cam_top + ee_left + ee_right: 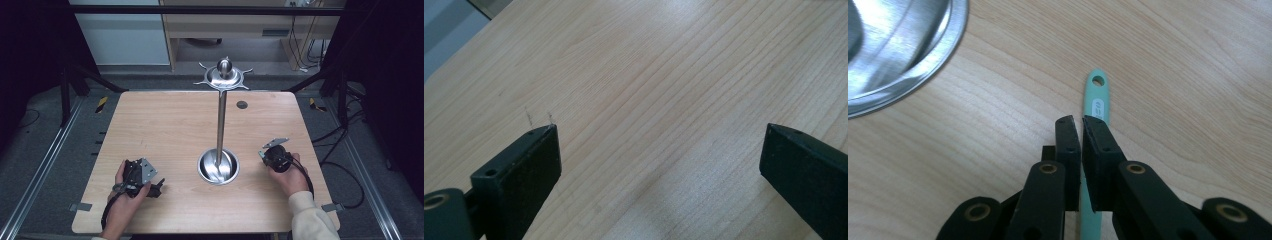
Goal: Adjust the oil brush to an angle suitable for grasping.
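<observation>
Two near-closed jaws pinching mint handle (1095, 100), right gripper (1081, 120)

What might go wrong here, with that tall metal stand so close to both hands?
The right gripper is shut on a thin green handle, only near its end, so it might swing or slip when lifted. The stand is tall on a small round base, and a knock from the right hand nearby could tip it.

A pale, matt wood-grain table (165, 125) bears a glossy polished-metal stand (220, 115); the mint handle (1095, 107) looks smooth plastic.
</observation>
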Demonstrator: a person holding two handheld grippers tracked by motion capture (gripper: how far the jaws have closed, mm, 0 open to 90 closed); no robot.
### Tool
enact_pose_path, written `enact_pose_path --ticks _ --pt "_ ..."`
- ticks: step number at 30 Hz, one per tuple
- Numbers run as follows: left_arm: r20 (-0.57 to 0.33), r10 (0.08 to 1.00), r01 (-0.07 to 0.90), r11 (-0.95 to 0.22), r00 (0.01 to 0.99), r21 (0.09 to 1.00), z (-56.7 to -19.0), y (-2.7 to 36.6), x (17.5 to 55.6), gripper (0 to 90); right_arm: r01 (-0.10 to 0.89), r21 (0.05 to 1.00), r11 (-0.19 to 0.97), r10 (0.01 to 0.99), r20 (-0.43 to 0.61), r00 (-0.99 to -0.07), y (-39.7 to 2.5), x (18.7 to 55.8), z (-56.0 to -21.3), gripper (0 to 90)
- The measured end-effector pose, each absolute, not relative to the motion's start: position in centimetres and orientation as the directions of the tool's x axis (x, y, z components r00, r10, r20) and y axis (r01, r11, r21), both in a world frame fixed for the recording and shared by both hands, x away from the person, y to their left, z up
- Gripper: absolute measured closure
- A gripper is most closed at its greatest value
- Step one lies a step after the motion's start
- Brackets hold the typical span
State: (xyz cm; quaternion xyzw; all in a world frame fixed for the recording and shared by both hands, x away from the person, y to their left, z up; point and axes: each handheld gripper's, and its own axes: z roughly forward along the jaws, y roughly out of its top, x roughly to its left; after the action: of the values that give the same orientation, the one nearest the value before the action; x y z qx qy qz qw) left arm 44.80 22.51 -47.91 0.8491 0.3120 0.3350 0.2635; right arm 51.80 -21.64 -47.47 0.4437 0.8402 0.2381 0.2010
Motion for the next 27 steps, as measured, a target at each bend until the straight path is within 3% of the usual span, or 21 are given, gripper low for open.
enact_pose_path --ticks 10,18,27 --pt "0.400 0.707 0.355 -0.665 0.583 0.657 -47.9 22.5 44.7 2.7 0.728 0.456 0.513 0.843 -0.107 -0.527 -21.8 51.5 -43.9 70.7" --pt "0.399 0.705 0.356 -0.666 0.586 0.655 -48.0 22.4 44.7 2.7 0.783 0.332 0.526 0.844 -0.092 -0.529 -22.6 51.9 -44.7 67.1" --pt "0.398 0.705 0.359 -0.668 0.587 0.652 -48.0 22.4 44.7 2.7 0.810 0.272 0.519 0.849 -0.058 -0.525 -22.6 51.8 -45.9 67.3"
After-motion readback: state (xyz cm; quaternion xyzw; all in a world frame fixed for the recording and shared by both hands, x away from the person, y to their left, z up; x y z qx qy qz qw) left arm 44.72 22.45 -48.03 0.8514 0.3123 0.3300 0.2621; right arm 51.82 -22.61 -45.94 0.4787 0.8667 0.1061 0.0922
